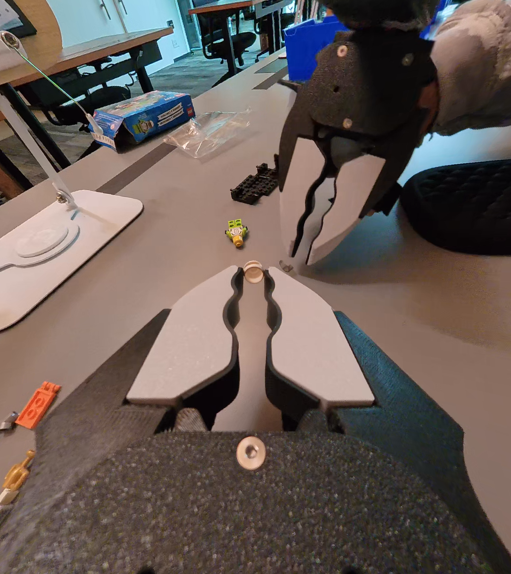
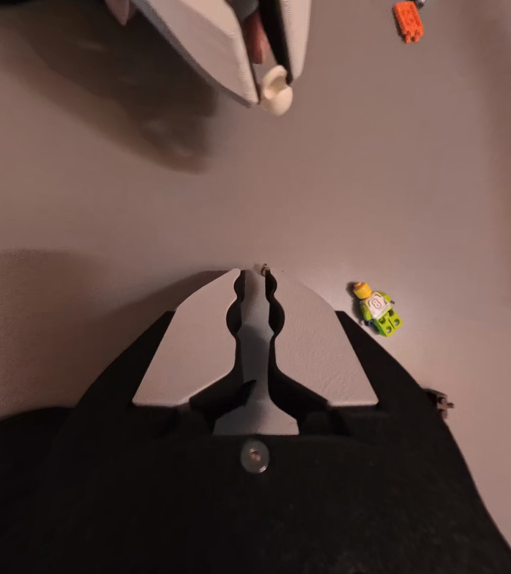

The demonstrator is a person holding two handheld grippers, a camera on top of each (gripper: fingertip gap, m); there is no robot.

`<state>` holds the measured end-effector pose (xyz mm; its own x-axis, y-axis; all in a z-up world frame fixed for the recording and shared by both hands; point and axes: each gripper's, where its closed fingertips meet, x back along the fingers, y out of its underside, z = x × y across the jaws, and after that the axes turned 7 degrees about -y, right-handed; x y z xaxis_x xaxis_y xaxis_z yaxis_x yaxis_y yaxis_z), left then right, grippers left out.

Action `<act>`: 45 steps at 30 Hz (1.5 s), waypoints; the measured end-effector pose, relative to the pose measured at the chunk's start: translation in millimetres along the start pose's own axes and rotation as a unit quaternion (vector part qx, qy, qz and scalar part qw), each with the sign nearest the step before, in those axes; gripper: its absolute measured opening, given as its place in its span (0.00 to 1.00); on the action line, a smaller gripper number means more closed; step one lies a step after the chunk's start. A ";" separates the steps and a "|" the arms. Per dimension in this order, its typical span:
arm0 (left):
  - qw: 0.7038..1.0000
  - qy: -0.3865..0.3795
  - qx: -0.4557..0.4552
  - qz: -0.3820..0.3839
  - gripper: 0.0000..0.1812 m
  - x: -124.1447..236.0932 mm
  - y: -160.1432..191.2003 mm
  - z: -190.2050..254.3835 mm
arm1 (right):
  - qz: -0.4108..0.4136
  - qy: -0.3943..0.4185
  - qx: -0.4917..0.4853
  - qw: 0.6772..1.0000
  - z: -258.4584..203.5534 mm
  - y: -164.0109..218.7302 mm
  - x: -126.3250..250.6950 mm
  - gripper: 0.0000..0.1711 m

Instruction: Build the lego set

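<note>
Pinched at the very tips of my left gripper (image 1: 253, 275) is a small cream-white round plastic piece (image 1: 253, 273), probably the figure's helmet or hair, held just above the grey table (image 1: 403, 341). At twelve o'clock from it lies the bare-headed lime-green minifigure (image 1: 237, 232) on its back, near but apart. The hold is shallow on a rounded part; a harder squeeze could shoot it away. My right gripper (image 1: 300, 259) stands at two o'clock, tips down by a tiny clear bit (image 1: 286, 266), fingers narrow with a slim gap and, as far as I can tell, nothing between them. That bit could skid. The loose figure may slide when I press.
</note>
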<state>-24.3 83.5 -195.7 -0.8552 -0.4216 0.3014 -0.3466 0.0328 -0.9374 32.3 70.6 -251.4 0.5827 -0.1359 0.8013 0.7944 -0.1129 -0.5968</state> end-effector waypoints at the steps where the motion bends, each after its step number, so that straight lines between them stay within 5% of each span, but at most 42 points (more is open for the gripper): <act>1: 1.000 -0.002 -0.002 0.001 0.07 0.4 -0.4 -0.3 | -0.008 0.015 0.017 1.000 0.1 0.0 -2.0 0.07; 11: 1.000 0.000 -0.004 0.005 0.07 1.7 -3.0 0.1 | -0.030 0.066 0.061 0.996 9.0 -1.0 -11.0 0.01; 15: 1.000 -0.001 -0.003 0.005 0.07 2.1 -3.0 -1.0 | 0.098 -0.047 -0.079 0.991 -3.5 -30.8 -1.9 0.00; 17: 1.000 0.000 -0.002 0.004 0.07 1.9 -2.8 -0.8 | 0.171 -0.136 -0.177 0.960 -6.5 -46.3 11.8 0.01; 20: 1.000 0.003 -0.001 0.001 0.07 1.2 -1.8 0.1 | 0.245 -0.288 -0.340 0.861 0.5 -55.5 36.9 0.00; 22: 1.000 0.005 -0.001 -0.002 0.07 0.7 -0.8 0.8 | 0.237 -0.372 -0.412 0.797 5.1 -44.6 45.1 0.00; 25: 1.000 0.007 -0.001 -0.007 0.07 0.0 1.3 1.4 | 0.152 -0.418 -0.442 0.779 4.8 -10.8 39.8 0.01; 35: 1.000 0.010 0.005 -0.013 0.07 -0.8 4.6 0.8 | -0.106 -0.406 -0.377 0.826 28.0 55.6 56.7 0.01; 45: 1.000 0.014 0.009 -0.016 0.07 -1.2 6.4 -0.6 | -0.128 -0.330 -0.381 0.854 74.1 82.3 52.3 0.01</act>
<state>-25.8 84.7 -201.9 -0.8544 -0.3973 0.3348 -0.3662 0.0032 -0.9305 140.8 127.1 -255.5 0.5769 0.5456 0.6078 0.7144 -0.6978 -0.0517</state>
